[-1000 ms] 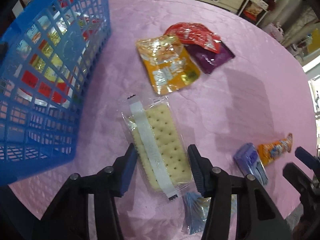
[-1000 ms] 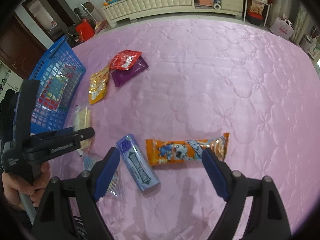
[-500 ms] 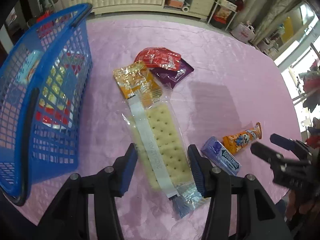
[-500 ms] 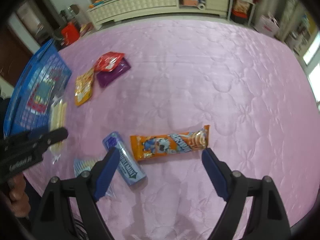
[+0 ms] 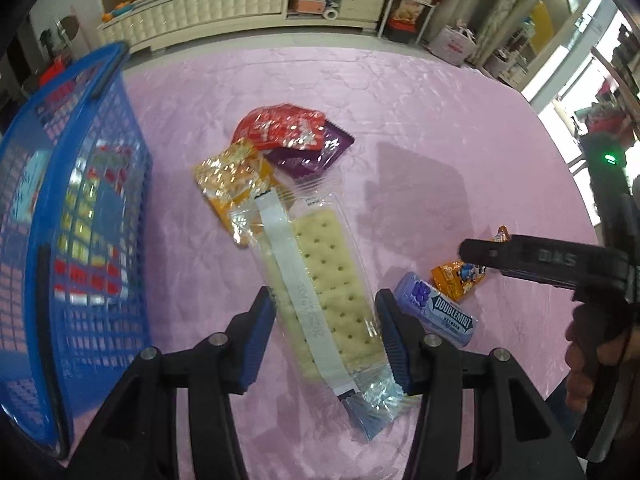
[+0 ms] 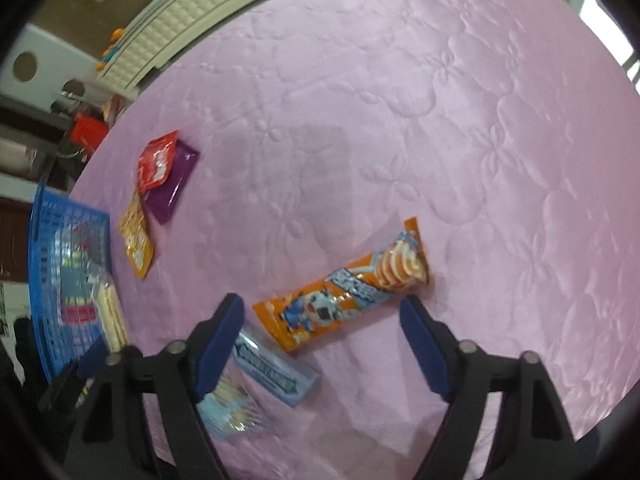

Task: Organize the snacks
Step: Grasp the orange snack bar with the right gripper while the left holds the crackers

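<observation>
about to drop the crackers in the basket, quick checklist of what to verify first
1. Cracker pack gripped by the left tool: ok, pads pressed on both sides.
2. Pack lifted off the cloth: ok, it looks raised.
3. Blue basket has room: cannot tell, packets already inside.
4. Right tool out of the way: ok, closing over the orange snack bar.
5. Pack fully free of the orange packet: cannot tell.
</observation>
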{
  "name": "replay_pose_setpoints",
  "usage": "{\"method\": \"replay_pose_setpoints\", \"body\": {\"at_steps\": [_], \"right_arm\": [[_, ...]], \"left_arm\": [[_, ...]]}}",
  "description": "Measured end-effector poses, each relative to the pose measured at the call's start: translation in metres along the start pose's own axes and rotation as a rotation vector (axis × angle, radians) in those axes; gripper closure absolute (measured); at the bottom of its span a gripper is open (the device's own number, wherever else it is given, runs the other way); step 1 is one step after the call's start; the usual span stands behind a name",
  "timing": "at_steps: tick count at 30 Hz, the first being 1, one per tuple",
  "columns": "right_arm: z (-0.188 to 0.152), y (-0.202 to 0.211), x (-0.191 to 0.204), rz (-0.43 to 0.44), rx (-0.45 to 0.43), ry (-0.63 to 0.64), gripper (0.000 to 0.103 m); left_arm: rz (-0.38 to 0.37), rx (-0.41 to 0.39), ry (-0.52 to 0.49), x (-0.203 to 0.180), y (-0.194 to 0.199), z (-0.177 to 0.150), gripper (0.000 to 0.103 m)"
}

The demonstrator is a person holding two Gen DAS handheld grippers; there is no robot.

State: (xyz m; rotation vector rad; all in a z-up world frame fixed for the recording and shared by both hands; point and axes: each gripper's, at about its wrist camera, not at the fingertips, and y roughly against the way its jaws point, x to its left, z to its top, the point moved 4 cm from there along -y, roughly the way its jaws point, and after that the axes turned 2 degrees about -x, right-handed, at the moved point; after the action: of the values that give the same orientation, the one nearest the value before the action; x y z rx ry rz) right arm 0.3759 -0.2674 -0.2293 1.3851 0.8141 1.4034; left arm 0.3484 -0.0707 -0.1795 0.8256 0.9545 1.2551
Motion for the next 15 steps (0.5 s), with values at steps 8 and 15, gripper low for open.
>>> {"method": "replay_pose_setpoints", "body": {"at_steps": [8, 15], "right_arm": [[0.004, -0.013, 0.013, -0.101, 0.002, 0.059, 0.052], [-0.003, -0.011, 0.024, -0.057, -0.043, 0.153, 0.084]], "left_arm": [[-0.046, 0.012, -0.083, -0.008, -0.008, 0.014, 0.054], [-0.07, 0.001, -0.07, -0.009, -0.001, 0.013, 0.054]]}}
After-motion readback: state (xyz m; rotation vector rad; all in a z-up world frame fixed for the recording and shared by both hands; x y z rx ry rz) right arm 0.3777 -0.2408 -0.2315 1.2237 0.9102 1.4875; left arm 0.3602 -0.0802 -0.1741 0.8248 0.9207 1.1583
